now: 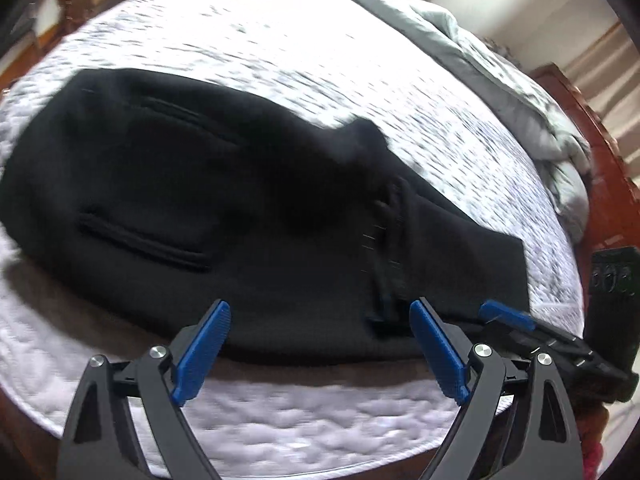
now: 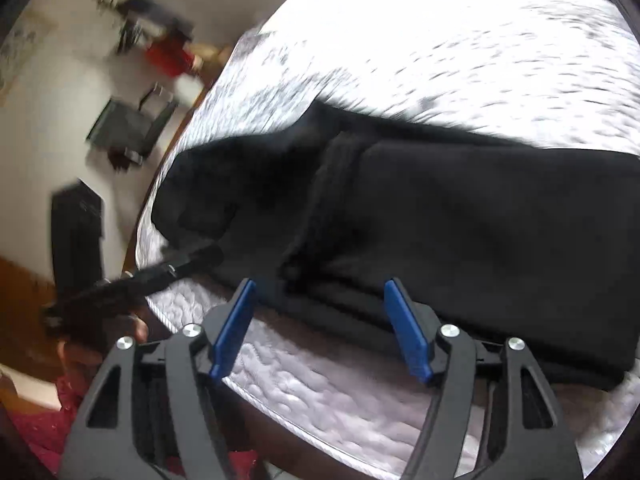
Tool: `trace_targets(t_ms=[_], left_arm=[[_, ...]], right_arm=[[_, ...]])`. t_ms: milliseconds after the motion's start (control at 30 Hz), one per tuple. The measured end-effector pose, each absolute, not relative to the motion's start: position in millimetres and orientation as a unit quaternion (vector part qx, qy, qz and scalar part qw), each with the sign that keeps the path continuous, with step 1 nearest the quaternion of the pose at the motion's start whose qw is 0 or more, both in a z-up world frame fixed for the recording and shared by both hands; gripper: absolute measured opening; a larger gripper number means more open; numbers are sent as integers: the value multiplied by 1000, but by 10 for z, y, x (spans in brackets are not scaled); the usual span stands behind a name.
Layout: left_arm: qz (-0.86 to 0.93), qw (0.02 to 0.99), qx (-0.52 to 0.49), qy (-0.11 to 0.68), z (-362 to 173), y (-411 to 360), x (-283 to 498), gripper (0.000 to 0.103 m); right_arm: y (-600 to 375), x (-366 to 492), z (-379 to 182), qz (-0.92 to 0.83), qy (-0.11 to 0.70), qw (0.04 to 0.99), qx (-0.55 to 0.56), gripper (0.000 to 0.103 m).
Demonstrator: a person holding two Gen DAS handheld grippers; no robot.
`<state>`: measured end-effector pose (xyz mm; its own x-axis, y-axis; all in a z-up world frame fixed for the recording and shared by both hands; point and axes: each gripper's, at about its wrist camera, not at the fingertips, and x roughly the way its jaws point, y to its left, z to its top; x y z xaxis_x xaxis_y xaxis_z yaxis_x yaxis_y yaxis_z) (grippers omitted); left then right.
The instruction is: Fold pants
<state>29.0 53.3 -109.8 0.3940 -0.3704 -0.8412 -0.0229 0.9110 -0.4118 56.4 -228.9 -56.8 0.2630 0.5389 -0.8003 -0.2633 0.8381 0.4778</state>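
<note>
Black pants (image 1: 200, 200) lie folded into a thick bundle on a white quilted bed (image 1: 280, 420), two pocket slits showing on top. My left gripper (image 1: 320, 312) is open, its blue pads on either side of the bundle's near edge by a dangling drawstring. A blue finger (image 1: 506, 314) of the right gripper shows just to its right. In the right wrist view my right gripper (image 2: 320, 286) stands open over the near edge of the pants (image 2: 460, 220), pads not pressing the cloth. The left gripper (image 2: 192, 256) reaches in from the left, at the bundle's corner.
A crumpled grey duvet (image 1: 520, 92) lies along the bed's far right side against a wooden frame (image 1: 592, 128). A black device (image 1: 612, 292) stands off the right edge. Beyond the bed are a pale floor, a dark stand (image 2: 76, 232) and a grey chair (image 2: 128, 124). A red sleeve (image 2: 52, 420) shows low left.
</note>
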Motion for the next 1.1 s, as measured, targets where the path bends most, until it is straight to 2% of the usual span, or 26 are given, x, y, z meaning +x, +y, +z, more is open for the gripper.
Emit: trace_targets(t_ms=[133, 300, 367, 400, 533, 667, 800, 933, 1000, 1100], left_arm=[[-112, 799, -156, 569, -1233, 165, 424, 91], [-104, 788, -168, 584, -1382, -41, 517, 89], [-103, 790, -166, 581, -1381, -73, 541, 53], [-108, 785, -172, 585, -1397, -80, 557, 27], [-109, 785, -186, 580, -1355, -7, 536, 17], [-93, 800, -164, 569, -1300, 121, 438, 16], [-94, 787, -189, 579, -1462, 287, 446, 17], [-95, 796, -146, 580, -1392, 180, 442, 21], [-94, 797, -134, 581, -1334, 174, 424, 26], [-90, 811, -145, 559, -1070, 238, 417, 24]], right_arm=[[-2789, 469, -413, 188, 528, 820, 114, 70], [-3195, 426, -506, 150, 528, 825, 134, 70], [-3252, 408, -600, 142, 532, 822, 143, 70], [-3281, 403, -633, 140, 534, 821, 146, 70], [-3301, 425, -686, 141, 533, 820, 157, 71], [-3318, 440, -691, 141, 536, 818, 152, 74], [-3354, 514, -990, 137, 563, 796, 176, 74], [-3435, 587, -1164, 143, 566, 786, 204, 74], [-3474, 610, -1098, 149, 572, 778, 212, 73], [-3582, 624, -759, 169, 541, 794, 223, 73]])
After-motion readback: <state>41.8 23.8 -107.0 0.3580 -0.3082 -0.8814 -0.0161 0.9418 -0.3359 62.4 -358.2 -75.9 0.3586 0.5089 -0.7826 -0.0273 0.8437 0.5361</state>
